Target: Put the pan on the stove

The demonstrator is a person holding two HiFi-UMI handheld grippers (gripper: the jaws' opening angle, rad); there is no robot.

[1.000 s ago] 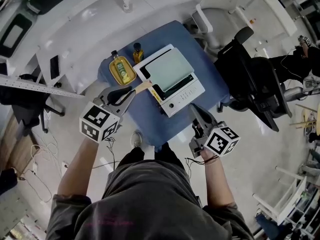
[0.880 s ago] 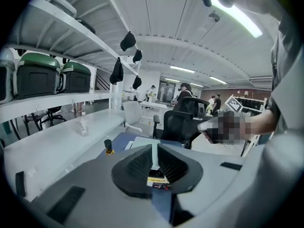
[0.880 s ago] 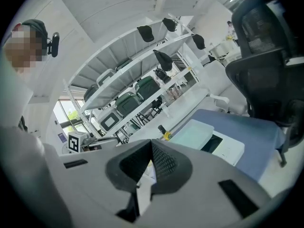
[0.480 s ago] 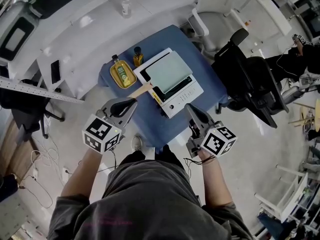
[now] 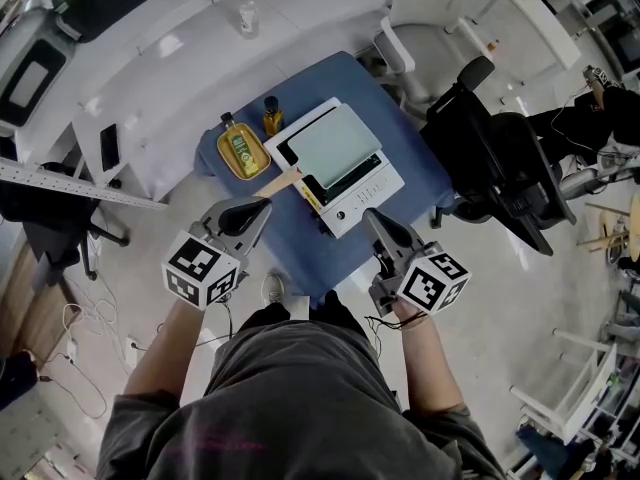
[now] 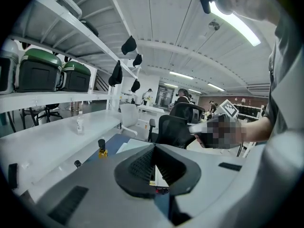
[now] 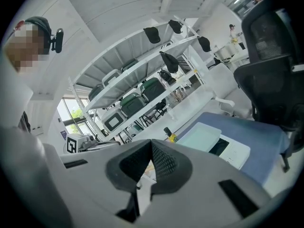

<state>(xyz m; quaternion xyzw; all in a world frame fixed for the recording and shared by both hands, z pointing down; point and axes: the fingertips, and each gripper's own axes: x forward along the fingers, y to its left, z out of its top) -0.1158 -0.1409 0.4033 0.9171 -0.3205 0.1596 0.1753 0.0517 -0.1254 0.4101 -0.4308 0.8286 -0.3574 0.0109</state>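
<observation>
The pan [image 5: 335,140], a rectangular one with a pale inside, sits on top of the white stove [image 5: 372,183], toward the stove's far side. A strip of the stove's black top shows along the pan's left and near edges. The pan's wooden handle [image 5: 282,179] projects from its near left corner, out past the stove and over the blue table [image 5: 400,133]. The left gripper [image 5: 262,206] is held near and to the left of the handle's free end, not touching it. Its fingers are fully closed on each other with nothing between them. The right gripper [image 5: 372,218] is held on the near side of the stove, level with the stove's control panel and clear of it. Its fingers are likewise together and hold nothing. Each gripper carries a marker cube at the person's wrist end. A large yellow bottle [image 5: 241,150] with a black cap is on the table to the left of the stove. A small bottle [image 5: 272,116] of yellow liquid stands just beyond it, beside the stove's far left corner. A black office chair [image 5: 490,158] stands to the right of the table.
</observation>
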